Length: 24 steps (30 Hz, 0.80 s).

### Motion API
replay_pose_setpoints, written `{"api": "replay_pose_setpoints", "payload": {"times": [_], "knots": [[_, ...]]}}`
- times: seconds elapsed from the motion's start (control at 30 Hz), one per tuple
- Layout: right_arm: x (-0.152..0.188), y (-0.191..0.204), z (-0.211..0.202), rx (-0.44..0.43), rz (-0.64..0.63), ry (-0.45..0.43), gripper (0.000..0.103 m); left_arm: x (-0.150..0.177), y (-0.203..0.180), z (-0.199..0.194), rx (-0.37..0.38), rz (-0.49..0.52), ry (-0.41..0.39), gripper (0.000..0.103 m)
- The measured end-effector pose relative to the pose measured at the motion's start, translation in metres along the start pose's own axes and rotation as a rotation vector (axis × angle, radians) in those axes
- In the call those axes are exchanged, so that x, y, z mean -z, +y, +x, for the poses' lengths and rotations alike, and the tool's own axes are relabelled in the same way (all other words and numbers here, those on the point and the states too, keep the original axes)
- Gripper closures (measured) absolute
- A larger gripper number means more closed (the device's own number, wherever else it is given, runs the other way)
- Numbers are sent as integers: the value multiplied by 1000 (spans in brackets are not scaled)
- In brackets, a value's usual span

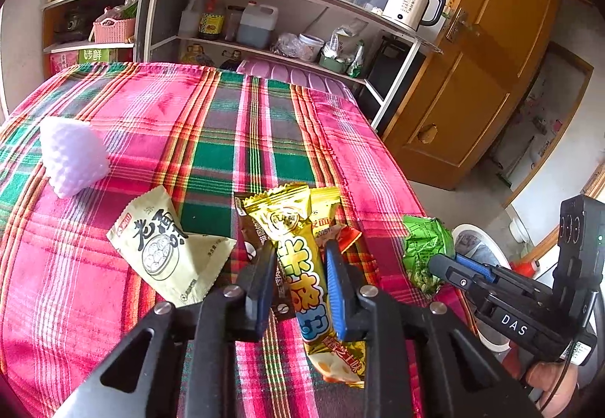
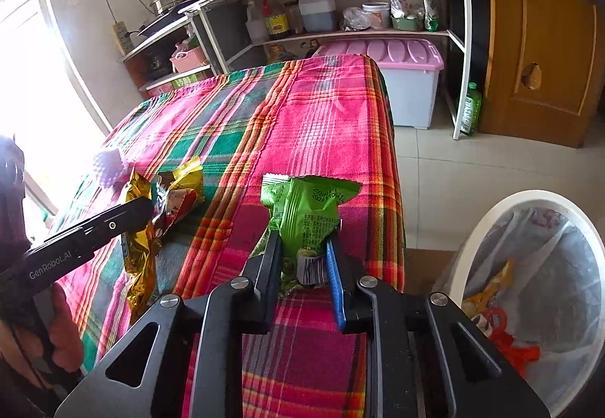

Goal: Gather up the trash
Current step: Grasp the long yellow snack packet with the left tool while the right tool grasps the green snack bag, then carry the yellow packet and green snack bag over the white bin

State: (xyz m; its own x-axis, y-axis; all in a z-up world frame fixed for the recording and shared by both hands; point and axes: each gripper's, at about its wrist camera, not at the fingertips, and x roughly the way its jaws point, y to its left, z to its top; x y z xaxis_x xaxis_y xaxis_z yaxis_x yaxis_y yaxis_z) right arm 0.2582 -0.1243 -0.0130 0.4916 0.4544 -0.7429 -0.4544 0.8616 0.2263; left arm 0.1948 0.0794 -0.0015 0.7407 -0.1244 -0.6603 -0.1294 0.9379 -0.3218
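Note:
A long gold snack wrapper (image 1: 289, 217) lies lengthwise between the fingers of my left gripper (image 1: 300, 247), which is shut on it above the plaid tablecloth (image 1: 211, 123). Under it lie a brown wrapper (image 1: 247, 225) and a red one (image 1: 349, 236). A beige wrapper (image 1: 170, 255) lies flat to the left. My right gripper (image 2: 304, 240) is shut on a crumpled green wrapper (image 2: 306, 210) near the table's right edge. In the right wrist view the left gripper (image 2: 147, 206) shows at the left with the gold wrapper (image 2: 140, 259) hanging from it.
A white bin (image 2: 491, 206) lined with a clear bag stands on the floor right of the table, with trash inside. A white foam block (image 1: 73, 157) sits at the table's left. Shelves (image 2: 340, 32), a pink-lidded box (image 2: 401, 55) and a wooden door (image 2: 540, 39) lie beyond.

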Motion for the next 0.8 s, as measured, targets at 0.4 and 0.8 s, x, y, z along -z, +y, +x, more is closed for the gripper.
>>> {"api": "replay_pose_setpoints", "payload": {"times": [0.4, 0.8], "knots": [[18, 0, -48, -18, 31, -70, 80, 12, -24, -39, 17, 100, -63, 85], [39, -17, -96, 2, 80, -131, 80, 22, -58, -61, 73, 181, -89, 85]]}}
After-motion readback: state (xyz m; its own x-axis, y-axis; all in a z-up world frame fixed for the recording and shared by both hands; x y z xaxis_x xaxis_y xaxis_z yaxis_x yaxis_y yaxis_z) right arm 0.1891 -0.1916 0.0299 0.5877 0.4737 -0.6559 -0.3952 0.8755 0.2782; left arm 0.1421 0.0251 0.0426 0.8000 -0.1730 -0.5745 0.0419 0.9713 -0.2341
